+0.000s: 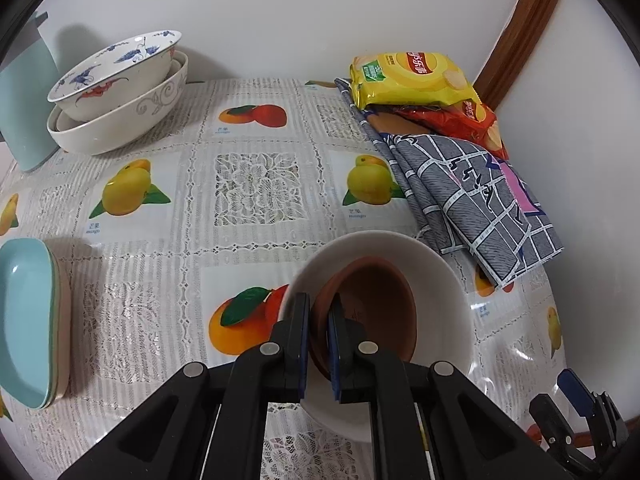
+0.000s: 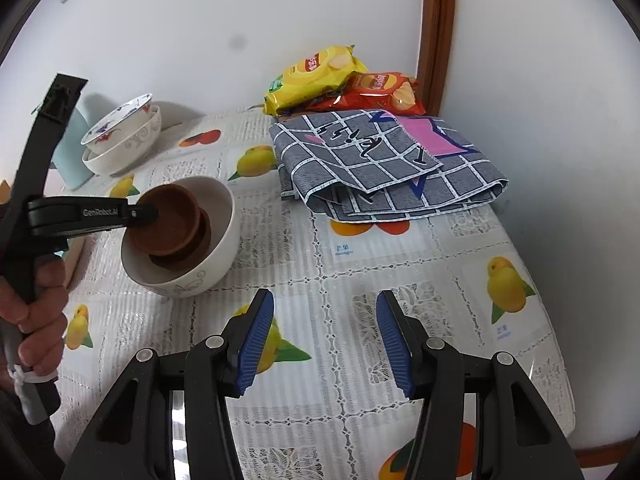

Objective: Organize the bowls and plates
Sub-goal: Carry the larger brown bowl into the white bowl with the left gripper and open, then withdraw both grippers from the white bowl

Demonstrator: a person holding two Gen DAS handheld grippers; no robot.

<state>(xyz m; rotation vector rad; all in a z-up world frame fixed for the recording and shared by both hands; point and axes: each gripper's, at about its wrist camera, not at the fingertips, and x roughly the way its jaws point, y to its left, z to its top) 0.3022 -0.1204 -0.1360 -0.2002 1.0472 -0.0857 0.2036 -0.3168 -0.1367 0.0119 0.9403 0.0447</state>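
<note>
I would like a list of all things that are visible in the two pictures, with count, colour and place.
brown dish: two, brown, one held tilted over another inside white bowl
white bowl: one, white, table middle
stacked bowls: two, white patterned, far left
plates: stack, light blue on top, left edge
chip bags: two, yellow and red, far corner
folded cloth: one, grey checked, right
left gripper: shut on brown dish
right gripper: open, empty
hand: one, holding left gripper

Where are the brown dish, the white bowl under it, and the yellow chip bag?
brown dish (image 2: 168, 220): right wrist view, its inner floor.
white bowl (image 2: 224, 236): right wrist view, its right wall.
yellow chip bag (image 1: 416, 80): left wrist view, middle of its front.
</note>
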